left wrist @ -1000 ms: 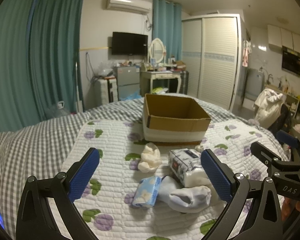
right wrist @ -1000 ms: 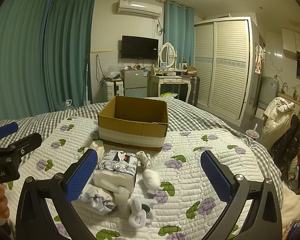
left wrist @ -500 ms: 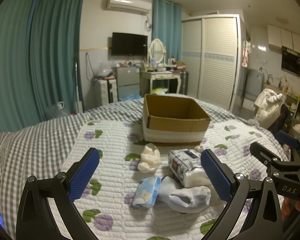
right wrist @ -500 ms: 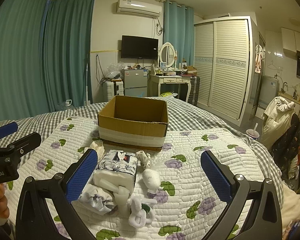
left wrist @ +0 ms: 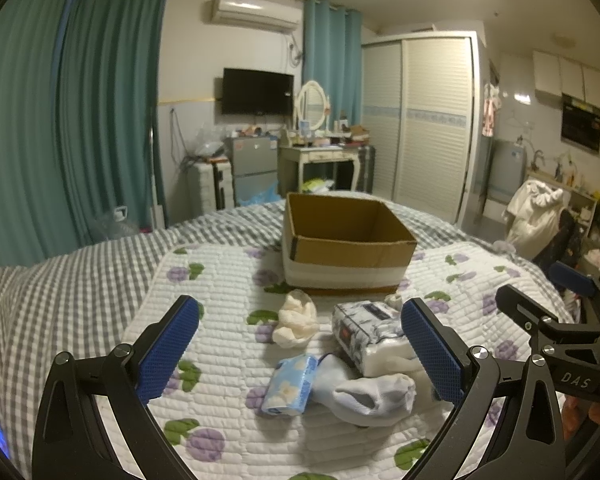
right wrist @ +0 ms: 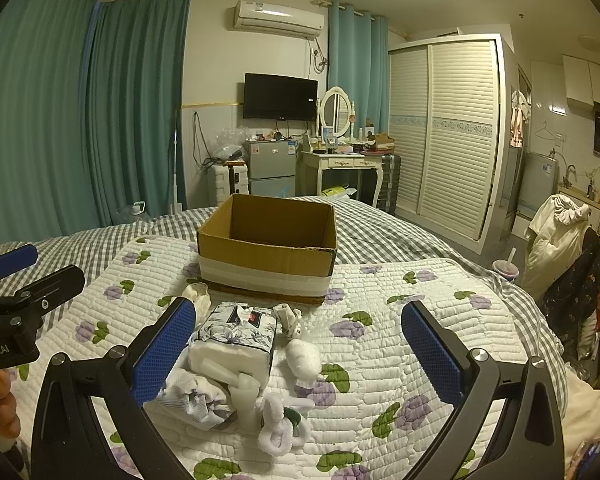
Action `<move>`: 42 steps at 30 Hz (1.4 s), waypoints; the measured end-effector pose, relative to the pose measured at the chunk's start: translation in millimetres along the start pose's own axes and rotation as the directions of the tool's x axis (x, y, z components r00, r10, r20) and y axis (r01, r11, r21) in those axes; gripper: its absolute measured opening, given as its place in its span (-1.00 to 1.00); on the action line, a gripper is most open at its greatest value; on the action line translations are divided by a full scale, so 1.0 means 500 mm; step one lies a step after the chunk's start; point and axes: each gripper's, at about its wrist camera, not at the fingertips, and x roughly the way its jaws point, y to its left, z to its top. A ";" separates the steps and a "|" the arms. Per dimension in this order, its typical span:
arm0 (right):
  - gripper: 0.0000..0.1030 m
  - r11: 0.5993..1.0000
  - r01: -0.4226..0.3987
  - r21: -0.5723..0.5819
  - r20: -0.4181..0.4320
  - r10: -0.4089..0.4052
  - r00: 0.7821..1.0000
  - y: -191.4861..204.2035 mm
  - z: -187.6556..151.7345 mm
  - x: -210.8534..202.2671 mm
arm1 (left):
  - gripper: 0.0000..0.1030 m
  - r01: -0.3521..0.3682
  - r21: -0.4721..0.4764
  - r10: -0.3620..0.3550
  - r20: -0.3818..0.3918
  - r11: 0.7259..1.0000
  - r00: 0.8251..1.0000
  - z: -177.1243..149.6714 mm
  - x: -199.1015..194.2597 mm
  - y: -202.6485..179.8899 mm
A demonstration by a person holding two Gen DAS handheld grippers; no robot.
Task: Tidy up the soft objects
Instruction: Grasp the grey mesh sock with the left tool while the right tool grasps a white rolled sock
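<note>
Risk: I'd guess the pile is the trouble; the soft things lie touching and overlapping, so a closing gripper could pinch two at once or drag a neighbour along.
Second risk: the pale blue sock (left wrist: 374, 398) lies against the small tissue pack (left wrist: 289, 385), so lifting one may flip the other off the quilt (left wrist: 220, 280).
Third risk: the two tools sit close side by side over the same heap; reaching together could knock them into each other.
Left gripper (left wrist: 300, 354): held low and level over the bed, pointing toward the box, jaws spread wide with nothing between them.
Right gripper (right wrist: 299, 354): same level pose just to its right, jaws also wide and empty.
Ahead of the left tool: the small tissue pack and pale blue sock just in front between the fingers, a cream sock bundle (left wrist: 296, 320) a little further on.
Ahead of the right tool: the large floral tissue pack (right wrist: 236, 340) toward its left finger, rolled white socks (right wrist: 302, 356) and a looped white sock (right wrist: 280, 428) near the centre.
Cardboard box (right wrist: 268, 248): open-topped, straight ahead beyond the pile, apparently empty from here.
Progress: nothing looks packed yet.
</note>
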 end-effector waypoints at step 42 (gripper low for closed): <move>-0.46 0.990 -0.131 0.049 -0.334 0.140 0.932 -0.063 -0.153 0.129 | 0.71 0.064 0.077 -0.039 -0.294 0.995 0.955 -0.191 0.182 -0.139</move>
